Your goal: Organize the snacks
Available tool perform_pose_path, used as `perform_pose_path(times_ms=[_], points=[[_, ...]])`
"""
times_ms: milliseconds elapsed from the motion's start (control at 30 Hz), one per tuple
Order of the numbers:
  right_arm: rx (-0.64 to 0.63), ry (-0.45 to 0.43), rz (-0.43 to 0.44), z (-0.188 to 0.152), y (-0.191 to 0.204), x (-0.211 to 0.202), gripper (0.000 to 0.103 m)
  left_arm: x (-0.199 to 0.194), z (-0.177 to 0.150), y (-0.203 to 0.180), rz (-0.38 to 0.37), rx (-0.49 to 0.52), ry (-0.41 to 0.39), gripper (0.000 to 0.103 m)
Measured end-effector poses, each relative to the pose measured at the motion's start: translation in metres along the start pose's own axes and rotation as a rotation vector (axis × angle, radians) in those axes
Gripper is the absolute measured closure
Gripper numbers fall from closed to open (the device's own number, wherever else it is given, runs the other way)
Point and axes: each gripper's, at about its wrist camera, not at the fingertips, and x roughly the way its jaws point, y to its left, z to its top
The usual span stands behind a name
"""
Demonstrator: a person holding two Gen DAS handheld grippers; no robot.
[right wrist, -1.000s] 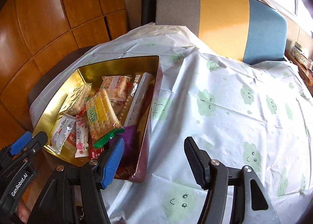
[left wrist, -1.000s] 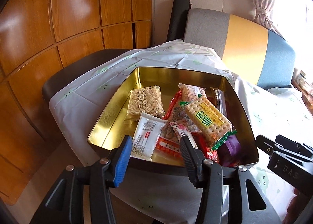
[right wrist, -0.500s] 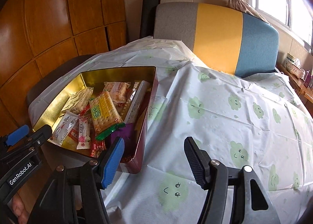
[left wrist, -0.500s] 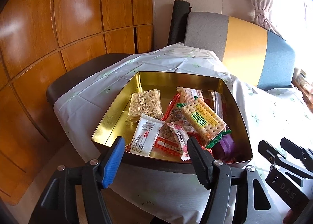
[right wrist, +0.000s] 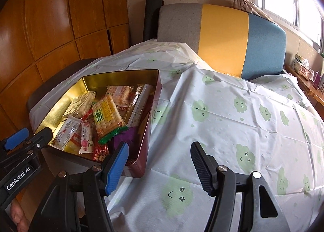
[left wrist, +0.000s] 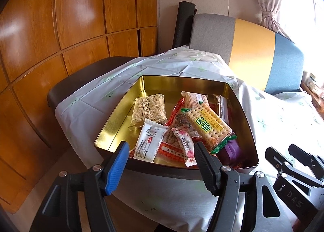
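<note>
A gold-lined tin box (left wrist: 121,114) (right wrist: 154,98) sits at the table's left corner and holds several wrapped snacks. On top lies a yellow cracker pack (left wrist: 208,124) (right wrist: 106,115), with a rice-crisp pack (left wrist: 148,109), a white packet (left wrist: 150,139) and a purple packet (left wrist: 231,150) around it. My left gripper (left wrist: 162,148) is open and empty, just short of the box's near wall. My right gripper (right wrist: 160,151) is open and empty, above the tablecloth to the right of the box.
A white tablecloth with green cloud faces (right wrist: 232,122) covers the table. A grey, yellow and blue seat back (right wrist: 222,35) stands behind it. A dark chair (left wrist: 81,78) and wood panelling (left wrist: 60,19) are to the left. Small items sit on a window ledge (right wrist: 303,65).
Both grippers have drawn back and up from the box, so it looks smaller and farther. Both stay open and empty. The snacks have not moved.
</note>
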Motion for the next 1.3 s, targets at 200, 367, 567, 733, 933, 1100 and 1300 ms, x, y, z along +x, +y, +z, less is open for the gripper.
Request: perform_pose_path(times_ms=[200, 367, 567, 733, 933, 1100, 1300], points=[[-0.006, 0.000, 0.003, -0.0002, 0.0021, 0.0003, 0.038, 0.0003, 0.0003, 0.0002, 0.004, 0.003, 0.001, 0.036], [-0.006, 0.002, 0.001, -0.0011, 0.0023, 0.0012, 0.038, 0.0010, -0.0001, -0.0002, 0.003, 0.002, 0.006, 0.036], [-0.009, 0.002, 0.002, -0.0017, 0.0026, 0.0020, 0.038, 0.0007, 0.0002, -0.0003, 0.006, 0.000, 0.002, 0.035], [-0.010, 0.002, 0.001, -0.0020, 0.0028, 0.0022, 0.038, -0.0010, 0.0011, -0.0003, 0.007, -0.004, -0.004, 0.035], [-0.009, 0.003, 0.002, -0.0031, 0.0017, 0.0028, 0.038, 0.0005, 0.0015, 0.0003, 0.004, -0.004, 0.001, 0.035], [-0.010, 0.008, 0.002, -0.0037, 0.0007, 0.0038, 0.038, 0.0007, 0.0013, -0.0009, -0.001, -0.005, 0.002, 0.035], [-0.006, 0.019, 0.005, -0.0062, -0.0049, 0.0059, 0.038, 0.0015, 0.0040, -0.0018, -0.020, -0.016, -0.013, 0.036]])
